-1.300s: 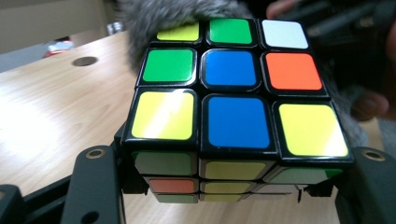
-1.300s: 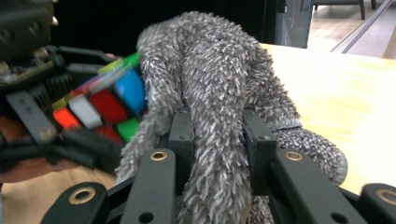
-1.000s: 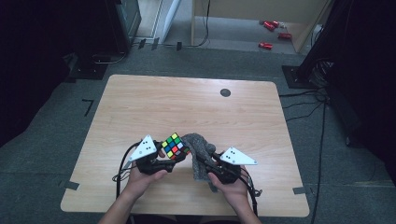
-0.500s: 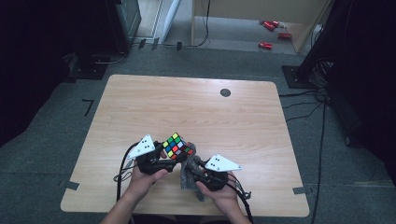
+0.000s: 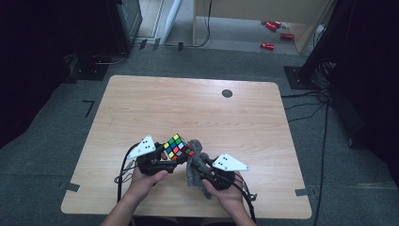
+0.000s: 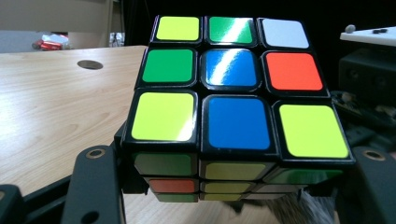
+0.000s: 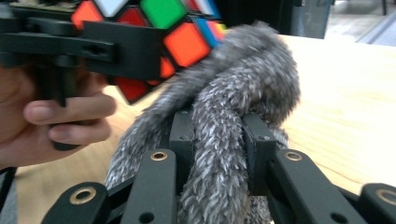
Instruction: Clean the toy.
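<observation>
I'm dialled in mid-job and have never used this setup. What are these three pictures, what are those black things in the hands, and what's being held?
There is no robot arm: a person holds a hand-held two-jaw clamp in each hand. The high view looks down on the wooden table. The other two come from cameras riding on each clamp, looking along its black jaws. The left gripper is shut on a colourful puzzle cube, lifted off the table. The right gripper is shut on a grey fuzzy cloth, which presses against the cube's side, as if wiping it. A small dark round disc lies near the table's far edge.
</observation>
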Tool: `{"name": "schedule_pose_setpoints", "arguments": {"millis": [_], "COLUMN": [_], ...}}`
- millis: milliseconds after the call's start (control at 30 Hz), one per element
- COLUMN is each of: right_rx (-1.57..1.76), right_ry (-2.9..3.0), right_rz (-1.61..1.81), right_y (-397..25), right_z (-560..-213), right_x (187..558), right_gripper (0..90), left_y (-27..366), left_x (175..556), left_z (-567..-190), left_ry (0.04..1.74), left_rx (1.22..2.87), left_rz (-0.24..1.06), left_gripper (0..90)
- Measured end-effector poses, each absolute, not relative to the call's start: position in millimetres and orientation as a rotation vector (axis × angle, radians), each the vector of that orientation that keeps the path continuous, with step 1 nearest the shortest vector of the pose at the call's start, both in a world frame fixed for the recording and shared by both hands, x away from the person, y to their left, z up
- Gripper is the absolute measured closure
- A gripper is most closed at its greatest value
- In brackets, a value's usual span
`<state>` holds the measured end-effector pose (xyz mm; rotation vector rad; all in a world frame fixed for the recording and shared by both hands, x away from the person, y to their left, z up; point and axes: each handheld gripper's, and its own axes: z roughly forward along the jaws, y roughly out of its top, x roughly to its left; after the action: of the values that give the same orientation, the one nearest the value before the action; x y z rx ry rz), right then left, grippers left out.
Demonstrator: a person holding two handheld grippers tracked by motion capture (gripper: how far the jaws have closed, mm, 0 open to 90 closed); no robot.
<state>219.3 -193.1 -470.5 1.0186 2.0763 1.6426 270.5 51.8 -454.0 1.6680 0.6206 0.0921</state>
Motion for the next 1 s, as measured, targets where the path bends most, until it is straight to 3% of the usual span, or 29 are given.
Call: {"name": "schedule_pose_setpoints", "arguments": {"millis": [233, 533, 800, 1000], "right_rx": [0.937, 1.027, 0.932, 1.039], "right_ry": [2.203, 2.091, 2.235, 2.101], "right_rz": [1.582, 1.617, 1.573, 1.572], "right_y": [-169, -190, -168, -189], "right_z": [-476, -468, -477, -469], "right_x": [211, 218, 211, 219], "right_gripper": [70.8, 70.9, 70.4, 70.8], "left_y": [56, 55, 52, 54], "left_x": [272, 271, 270, 270], "left_z": [-454, -453, -454, -453], "left_ry": [0.63, 0.623, 0.615, 0.615], "left_rx": [1.672, 1.673, 1.695, 1.698], "left_rz": [0.095, 0.092, 0.093, 0.09], "left_gripper": [34.7, 34.7, 34.7, 34.7]}}
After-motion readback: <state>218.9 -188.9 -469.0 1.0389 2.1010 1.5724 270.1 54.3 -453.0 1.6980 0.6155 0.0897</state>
